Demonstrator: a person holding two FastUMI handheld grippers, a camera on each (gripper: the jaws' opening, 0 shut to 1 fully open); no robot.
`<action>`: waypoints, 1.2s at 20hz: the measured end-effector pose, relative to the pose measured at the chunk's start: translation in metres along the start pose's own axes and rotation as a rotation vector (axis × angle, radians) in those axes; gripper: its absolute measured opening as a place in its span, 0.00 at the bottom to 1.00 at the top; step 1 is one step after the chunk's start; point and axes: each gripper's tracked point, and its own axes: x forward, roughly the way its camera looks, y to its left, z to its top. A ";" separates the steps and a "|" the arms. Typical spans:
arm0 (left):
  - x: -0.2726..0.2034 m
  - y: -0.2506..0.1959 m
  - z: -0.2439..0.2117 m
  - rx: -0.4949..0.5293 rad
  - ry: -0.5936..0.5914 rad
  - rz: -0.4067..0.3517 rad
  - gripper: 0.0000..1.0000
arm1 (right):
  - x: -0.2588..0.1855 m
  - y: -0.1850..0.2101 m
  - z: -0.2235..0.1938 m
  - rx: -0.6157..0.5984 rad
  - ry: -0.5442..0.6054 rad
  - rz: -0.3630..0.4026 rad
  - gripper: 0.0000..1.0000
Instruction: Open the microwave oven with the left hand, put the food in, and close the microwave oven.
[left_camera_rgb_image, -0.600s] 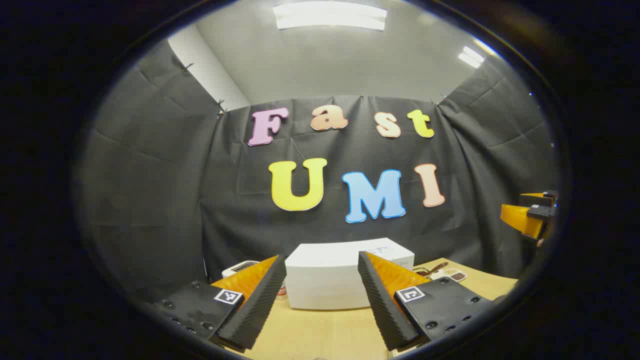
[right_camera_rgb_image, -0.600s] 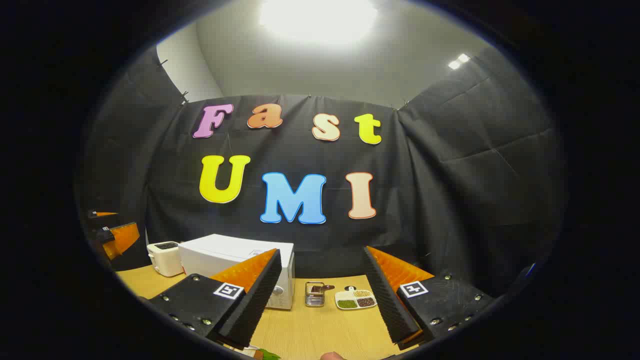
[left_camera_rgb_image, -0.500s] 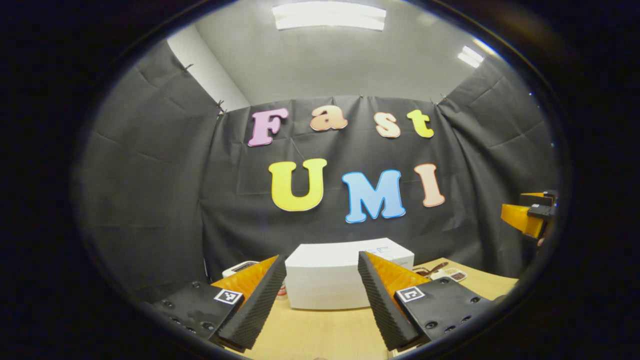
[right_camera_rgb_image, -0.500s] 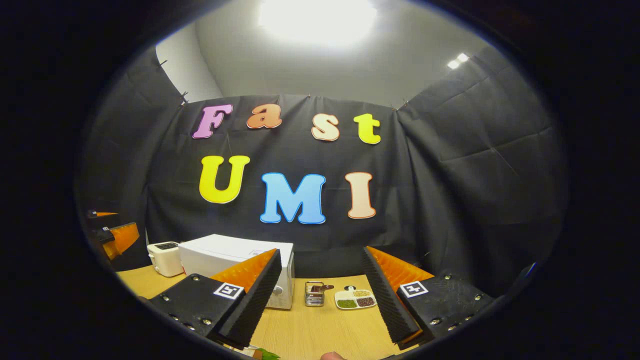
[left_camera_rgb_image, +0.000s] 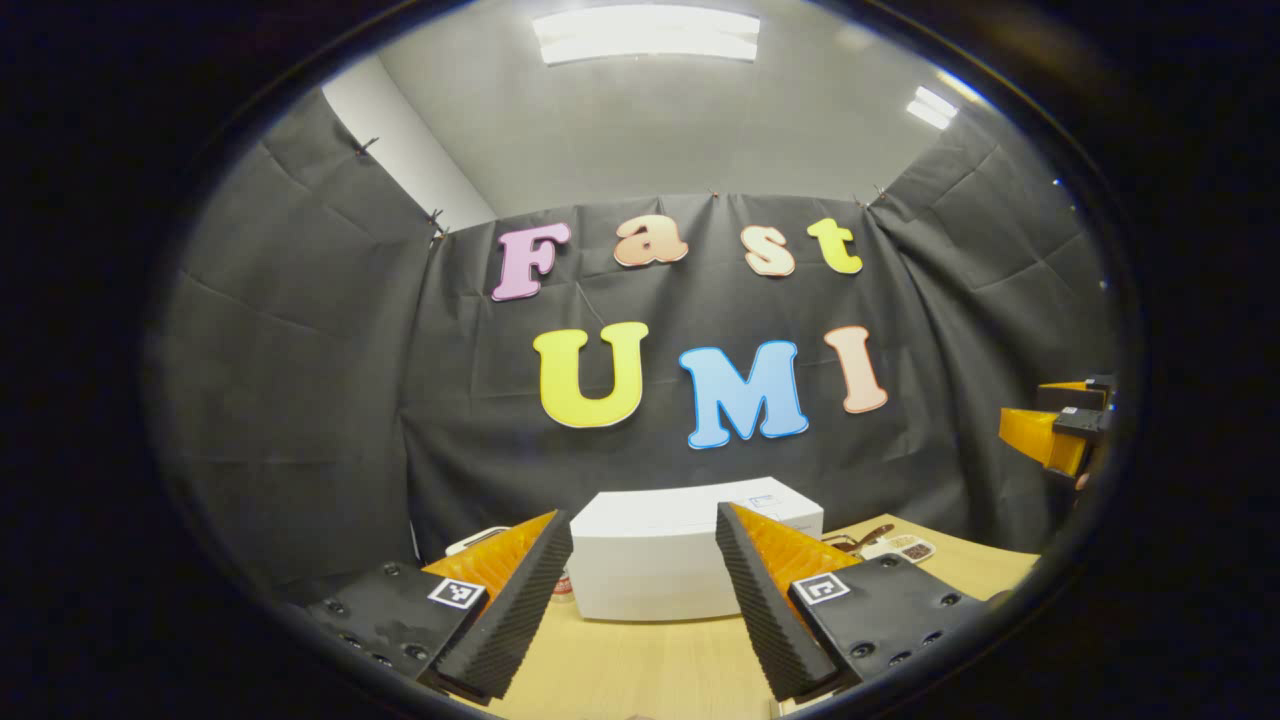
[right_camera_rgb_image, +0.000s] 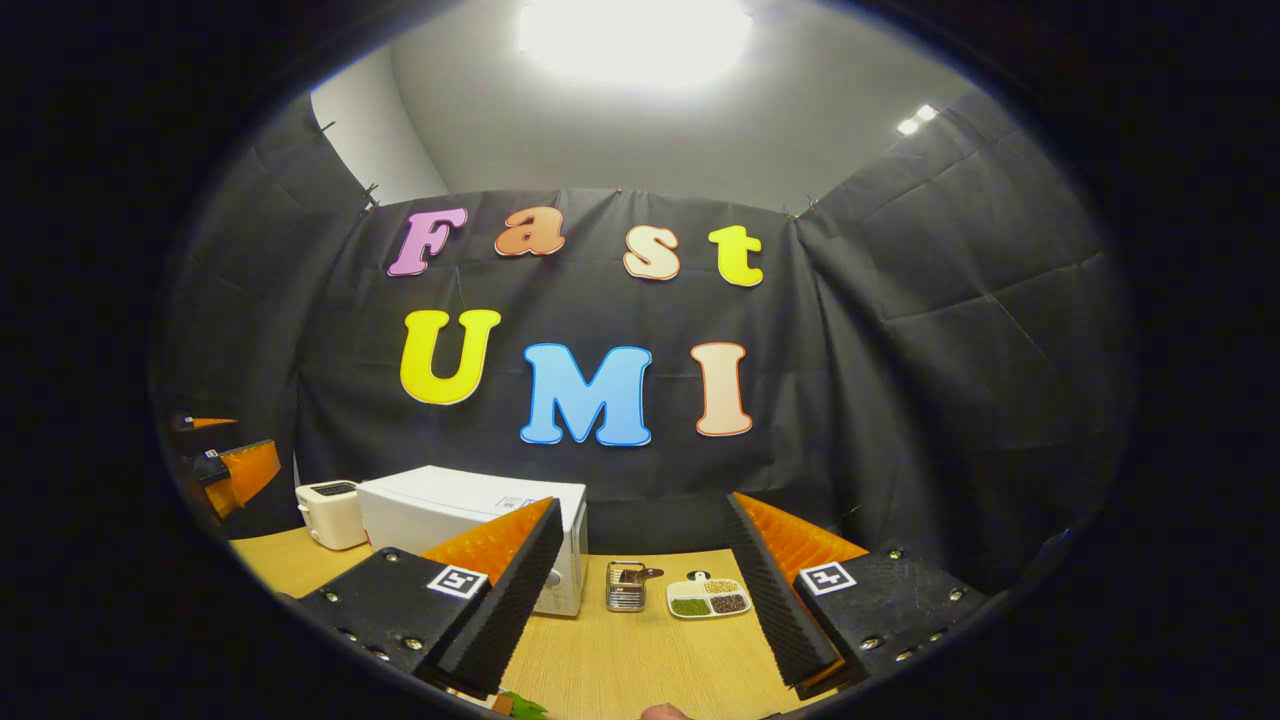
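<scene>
A white microwave oven (left_camera_rgb_image: 660, 560) stands at the back of the wooden table (left_camera_rgb_image: 650, 670), its door closed; it also appears left of centre in the right gripper view (right_camera_rgb_image: 450, 510). My left gripper (left_camera_rgb_image: 640, 610) is open and empty, held above the table in front of the microwave. My right gripper (right_camera_rgb_image: 640, 600) is open too, with nothing between its fingers. At the bottom edge of the right gripper view a bit of green food (right_camera_rgb_image: 520, 708) peeks out. The right gripper (left_camera_rgb_image: 1060, 430) shows far right in the left gripper view, the left gripper (right_camera_rgb_image: 225, 470) far left in the right one.
A white toaster (right_camera_rgb_image: 330, 512) sits left of the microwave. To its right stand a small metal rack (right_camera_rgb_image: 626, 586) and a white divided dish of grains (right_camera_rgb_image: 708, 598). Bare wooden tabletop (right_camera_rgb_image: 640, 660) lies in front of them.
Both views have shifted very slightly; the microwave sits a touch lower and left in the left gripper view. Both grippers stay open.
</scene>
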 end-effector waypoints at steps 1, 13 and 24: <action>0.000 -0.002 0.001 -0.001 -0.002 0.003 0.96 | 0.001 -0.002 0.001 -0.001 -0.003 0.003 0.98; 0.010 -0.055 0.001 0.032 -0.022 0.027 0.98 | 0.006 -0.037 -0.004 -0.009 -0.021 0.079 0.98; 0.090 -0.108 -0.048 0.014 0.019 -0.072 0.98 | 0.014 -0.076 -0.010 -0.023 0.009 -0.037 0.98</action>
